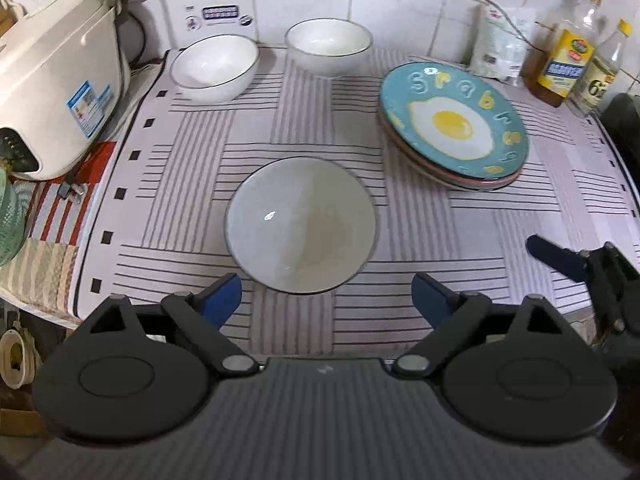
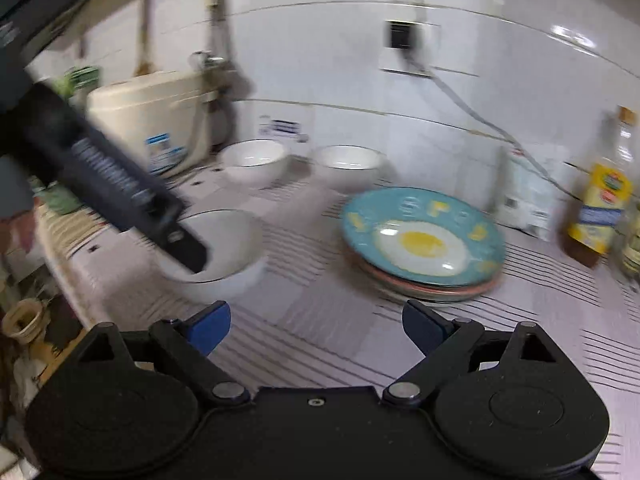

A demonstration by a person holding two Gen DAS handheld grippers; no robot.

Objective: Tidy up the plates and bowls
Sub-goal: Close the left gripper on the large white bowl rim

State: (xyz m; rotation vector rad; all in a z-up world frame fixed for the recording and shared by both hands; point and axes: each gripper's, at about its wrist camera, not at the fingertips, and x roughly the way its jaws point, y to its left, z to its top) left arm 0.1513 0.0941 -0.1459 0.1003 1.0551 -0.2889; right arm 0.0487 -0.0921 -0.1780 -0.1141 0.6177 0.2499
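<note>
Bowls and plates sit on a striped cloth [image 1: 192,184] covering the bench. Nearest bowl [image 1: 301,226], white with dark rim, empty, upright, sits at centre just ahead of the left tongs [image 1: 326,298]. Left tongs apart, blue pads wide, nothing between them, no contact with the bowl. Two more white bowls at the back near the tiled wall [image 1: 400,4]: left back bowl [image 1: 215,67] and right back bowl [image 1: 329,46], close beside each other but not touching. Plate stack [image 1: 454,126] to the right of the near bowl, apart from it; top plate is teal with a fried-egg print, reddish and grey rims showing under it.

Right tongs [image 2: 316,328] also apart, empty, hovering over bare cloth between the near bowl and the plate stack. In the right wrist view, blurred, the left gripper body crosses in front of the near bowl, its tip over the bowl's opening; contact cannot be told.

Cream rice cooker [image 1: 56,92] stands at the left edge of the bench, cord going up the wall. Oil bottles [image 1: 568,54] and a white packet [image 1: 502,44] stand at the back right, behind the plates. Wall socket [image 2: 404,40] with a plugged cable above them.
</note>
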